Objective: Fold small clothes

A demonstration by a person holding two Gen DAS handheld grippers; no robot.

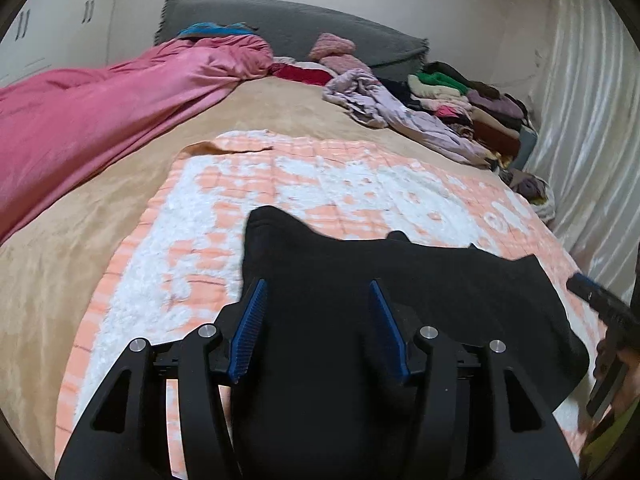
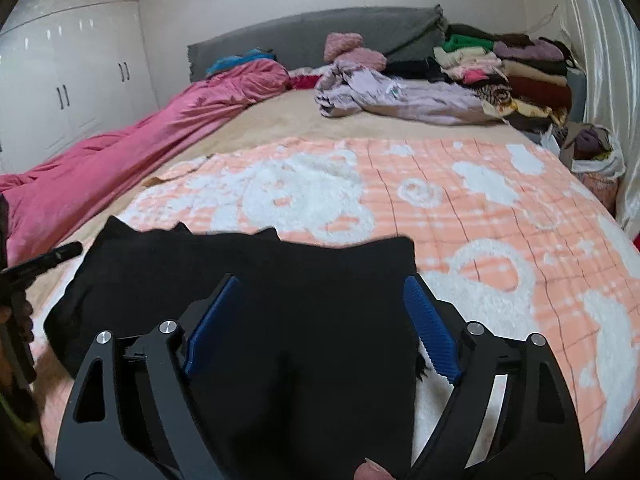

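A black garment [image 1: 440, 300] lies spread flat on a peach-and-white fleece blanket [image 1: 320, 176] on the bed. In the left wrist view my left gripper [image 1: 317, 284] hovers over the garment's left part, its blue pads apart and pressing nothing. The right wrist view has my right gripper [image 2: 320, 280] standing wide open above the right part of the same black garment [image 2: 160, 272], nothing pinched. Its right finger overhangs the blanket [image 2: 480, 208]. One finger of the other gripper [image 2: 44, 260] shows at the left edge there.
A pink duvet [image 1: 100, 120] runs along the bed's left side. A crumpled lilac garment [image 2: 400, 92] and a stack of folded clothes [image 2: 500, 68] sit near the grey headboard [image 2: 320, 32]. A curtain [image 1: 580, 120] hangs on the right, white wardrobes [image 2: 60, 80] on the left.
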